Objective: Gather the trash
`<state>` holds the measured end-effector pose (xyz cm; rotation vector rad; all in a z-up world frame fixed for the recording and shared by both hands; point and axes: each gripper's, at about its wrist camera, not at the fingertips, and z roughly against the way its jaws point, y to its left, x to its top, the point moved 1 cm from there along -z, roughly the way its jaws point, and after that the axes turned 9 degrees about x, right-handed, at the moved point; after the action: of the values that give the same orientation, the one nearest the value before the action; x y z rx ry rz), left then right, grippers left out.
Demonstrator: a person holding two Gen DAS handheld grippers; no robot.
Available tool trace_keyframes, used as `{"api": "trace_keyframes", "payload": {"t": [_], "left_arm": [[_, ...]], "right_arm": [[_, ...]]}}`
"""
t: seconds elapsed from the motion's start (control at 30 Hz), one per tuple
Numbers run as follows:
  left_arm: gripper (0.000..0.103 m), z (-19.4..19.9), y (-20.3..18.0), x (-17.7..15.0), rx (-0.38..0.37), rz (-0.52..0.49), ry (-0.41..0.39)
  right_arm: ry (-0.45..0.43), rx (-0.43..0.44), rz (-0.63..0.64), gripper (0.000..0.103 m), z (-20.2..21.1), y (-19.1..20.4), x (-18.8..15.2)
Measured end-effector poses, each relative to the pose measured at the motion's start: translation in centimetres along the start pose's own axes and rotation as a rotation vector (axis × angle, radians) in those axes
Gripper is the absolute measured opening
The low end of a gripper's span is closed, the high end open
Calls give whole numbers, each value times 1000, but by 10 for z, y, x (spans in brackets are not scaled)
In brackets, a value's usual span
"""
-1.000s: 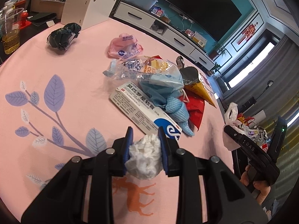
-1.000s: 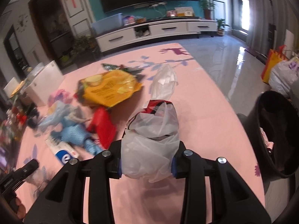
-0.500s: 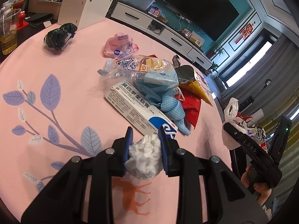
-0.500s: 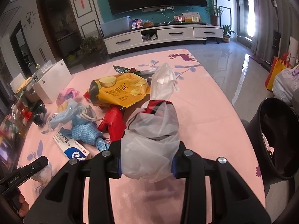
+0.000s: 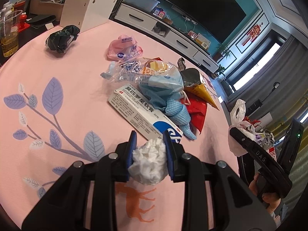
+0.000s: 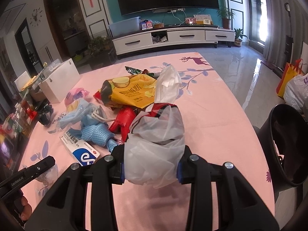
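The left gripper clamps a crumpled white tissue wad between its blue pads, above the pink tablecloth; the wad's underside is hidden by the gripper body. The right gripper is closed on a bunched translucent plastic bag, which covers the pads almost entirely, so only thin blue edges show. Something red and white sits inside the bag, too wrapped to identify. The rest of the trash lies heaped mid-table: a white and blue medicine box partly buried under a blue mesh cloth, a yellow snack bag, a red wrapper, a pink packet and a clear wrapper whose print is hard to read. A dark crumpled ball lies apart near a white box. A black bin stands beside the table at the right, cut off by the frame edge, its contents lost in shadow. In the left wrist view only part of the person's hand shows beneath the other gripper.
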<state>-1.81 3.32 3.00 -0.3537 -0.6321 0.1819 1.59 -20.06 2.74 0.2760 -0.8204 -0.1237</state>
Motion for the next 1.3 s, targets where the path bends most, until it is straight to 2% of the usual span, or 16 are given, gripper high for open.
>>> {"api": "trace_keyframes", "payload": {"t": [0.73, 0.87, 1.3], "left_arm": [[29, 4, -7, 0, -7, -34, -22], [29, 5, -8, -2, -9, -38, -24], [29, 6, -9, -3, -12, -45, -23]], "right_arm": [[-5, 12, 16, 37, 4, 6, 0], [-1, 37, -6, 37, 5, 4, 1], [-16, -20, 26, 37, 6, 8, 0]]}}
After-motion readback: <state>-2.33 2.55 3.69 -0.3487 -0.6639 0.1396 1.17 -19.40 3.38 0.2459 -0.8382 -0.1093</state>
